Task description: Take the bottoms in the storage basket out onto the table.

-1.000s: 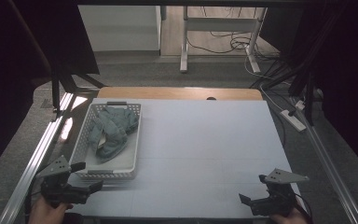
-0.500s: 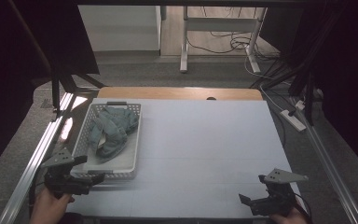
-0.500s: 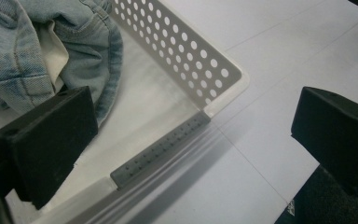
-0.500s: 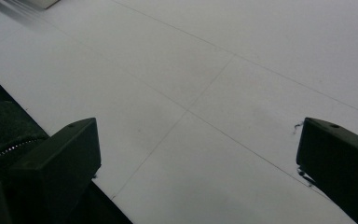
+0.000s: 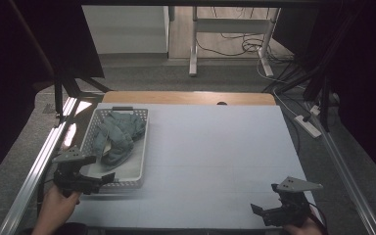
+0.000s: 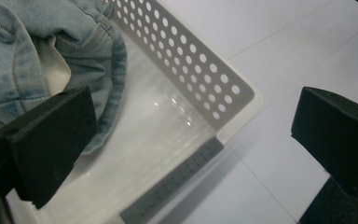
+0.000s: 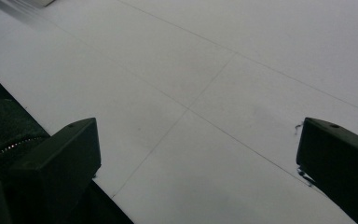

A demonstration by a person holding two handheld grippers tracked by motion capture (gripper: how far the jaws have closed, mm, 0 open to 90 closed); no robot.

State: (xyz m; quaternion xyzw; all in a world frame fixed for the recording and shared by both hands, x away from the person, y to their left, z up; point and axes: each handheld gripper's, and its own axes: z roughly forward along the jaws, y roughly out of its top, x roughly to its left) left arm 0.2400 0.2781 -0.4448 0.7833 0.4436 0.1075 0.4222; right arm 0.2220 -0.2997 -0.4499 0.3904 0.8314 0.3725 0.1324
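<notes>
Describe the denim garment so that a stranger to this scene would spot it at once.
Start at the white table and go to its left side, where a white perforated basket stands. The denim garment lies crumpled inside it, just ahead of the left gripper. It is the one soft, faded blue thing among hard white surfaces.

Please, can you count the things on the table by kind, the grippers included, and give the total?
Basket: 1, the white perforated basket at the table's left.
Garment: 1, the light blue denim garment lying in it.
Grippers: 2, the left gripper and the right gripper, both with jaws apart.
Total: 4.
</notes>
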